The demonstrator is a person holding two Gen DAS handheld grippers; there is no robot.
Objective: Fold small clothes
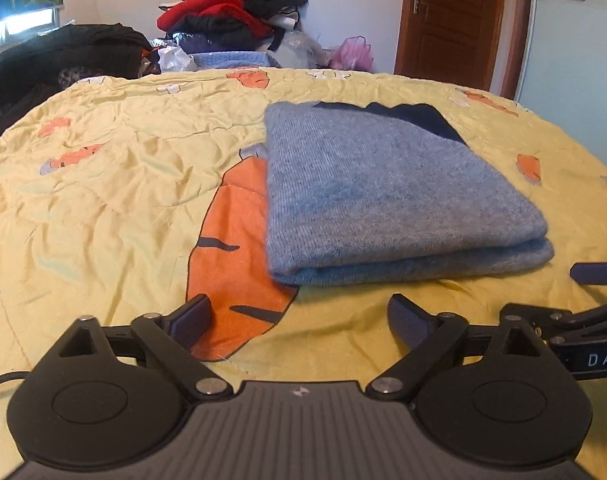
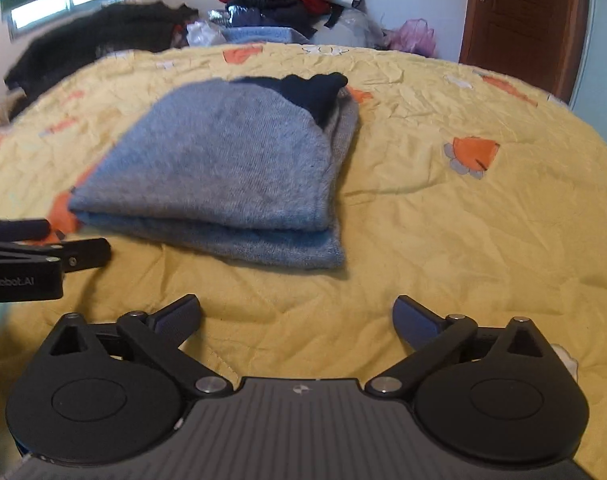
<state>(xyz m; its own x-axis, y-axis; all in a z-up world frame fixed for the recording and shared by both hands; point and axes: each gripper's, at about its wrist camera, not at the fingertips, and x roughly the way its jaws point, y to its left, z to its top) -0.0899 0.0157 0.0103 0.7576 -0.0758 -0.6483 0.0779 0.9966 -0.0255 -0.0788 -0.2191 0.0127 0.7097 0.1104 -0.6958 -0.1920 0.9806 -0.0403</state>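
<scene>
Folded grey knitted sweater (image 1: 387, 196) with a dark navy patch at its far end lies flat on the yellow quilted bedspread (image 1: 115, 184) printed with orange carrots, its thick doubled edge facing both cameras. In the right wrist view the same sweater (image 2: 223, 164) shows two stacked layers along that near edge, with a looser grey flap spilling off its right side.

The bedspread fills most of both views, wrinkled all around the sweater, and one large orange carrot print (image 1: 231, 256) runs out from under the sweater's left edge. Beyond the sweater, past the far edge of the bed, a tall heap of red, black and dark blue clothes (image 1: 239, 8) is stacked against the wall. Left of that heap lies a dark fuzzy garment (image 1: 63, 56), and well to the sweater's far right stands a brown wooden door (image 1: 455, 20). A pink plastic bag (image 1: 353, 54) sits between the heap and the door.

The left gripper (image 1: 299, 320) hovers just short of the sweater's near edge, fingers spread wide and empty. The right gripper (image 2: 297, 318) is likewise spread wide, holding nothing, near the same edge. Only bare bedspread lies between either gripper and the sweater.
</scene>
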